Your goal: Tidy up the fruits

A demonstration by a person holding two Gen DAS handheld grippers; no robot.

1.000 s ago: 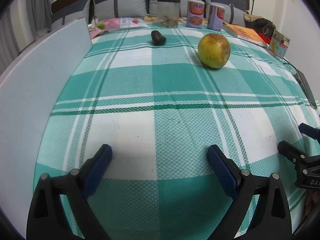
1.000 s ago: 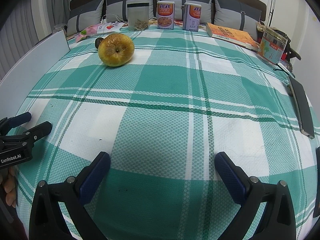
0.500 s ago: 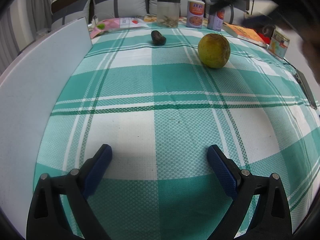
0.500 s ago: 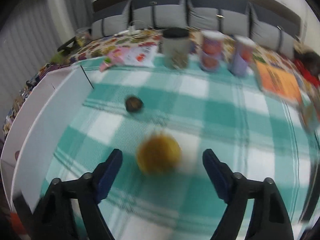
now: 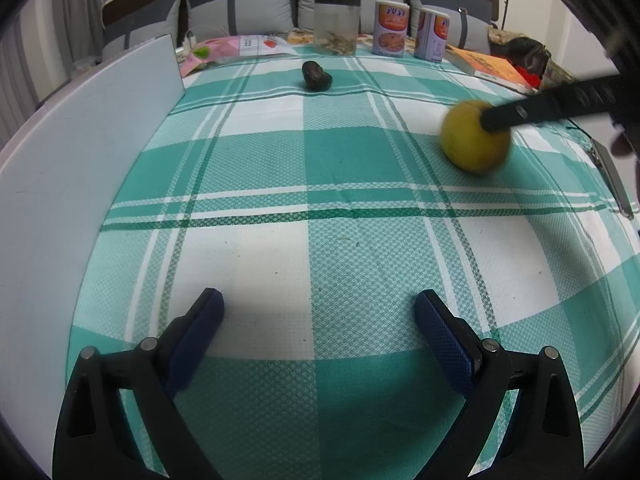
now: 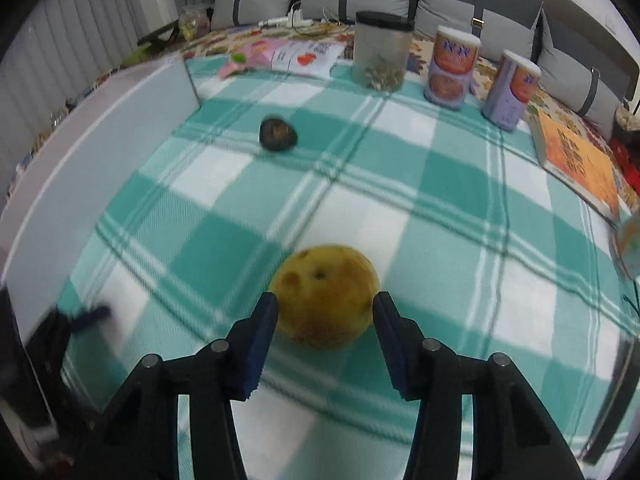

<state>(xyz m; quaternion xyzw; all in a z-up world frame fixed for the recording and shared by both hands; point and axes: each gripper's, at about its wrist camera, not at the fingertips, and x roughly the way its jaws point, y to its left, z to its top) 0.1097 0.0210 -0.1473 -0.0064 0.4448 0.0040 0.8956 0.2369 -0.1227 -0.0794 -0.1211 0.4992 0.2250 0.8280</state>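
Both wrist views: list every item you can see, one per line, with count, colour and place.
Round yellow fruit: one, yellow with brown spots, on the cloth between the right tool's fingers.
Small dark wrinkled fruit: one, blackish, far side of the cloth.
Checked tablecloth: one, teal and white, covering the surface.
White flat board: one, standing along the left edge.
Clear jar with black lid: one, at the back.
Printed cans: two, purple and orange, right of the jar.
Orange book: one, back right.
Pink printed packet: one, back left.
Grey cushions: several, behind everything.
Left tool: open, empty.
Right tool: closing around the yellow fruit.
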